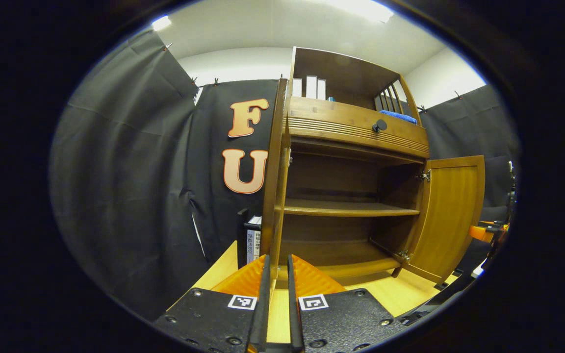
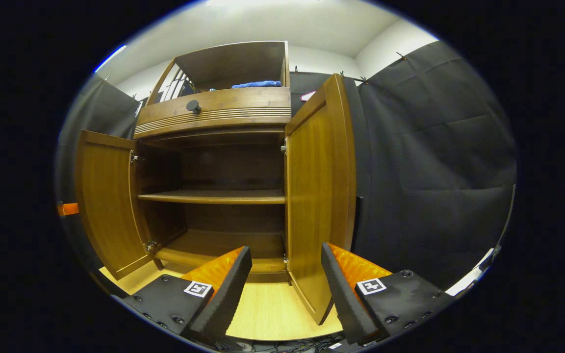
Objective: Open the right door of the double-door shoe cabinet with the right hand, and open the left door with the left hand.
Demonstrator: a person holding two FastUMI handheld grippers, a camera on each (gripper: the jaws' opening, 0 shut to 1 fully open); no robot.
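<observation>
Shoe cabinet (image 2: pixel 223 196) with both doors swung wide. Left door (image 1: pixel 276 186) stands edge-on between the left gripper (image 1: pixel 277 267) fingers, apparently clenched on its lower edge; a steady outward arc suits it. Right gripper (image 2: pixel 287 279) is released, straddling the right door (image 2: pixel 319 196). Books (image 1: pixel 250 240) stand left, near the swing

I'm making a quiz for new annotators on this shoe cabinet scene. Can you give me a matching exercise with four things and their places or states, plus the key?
Things:
1. left gripper
2. right gripper
3. blue cloth
4. round knob

States or places:
A. on the drawer front
B. fingers wide apart around the door's edge
C. in the top open compartment
D. fingers close together at the door's edge

Pairs: 1-D, 2-B, 3-C, 4-A
</observation>
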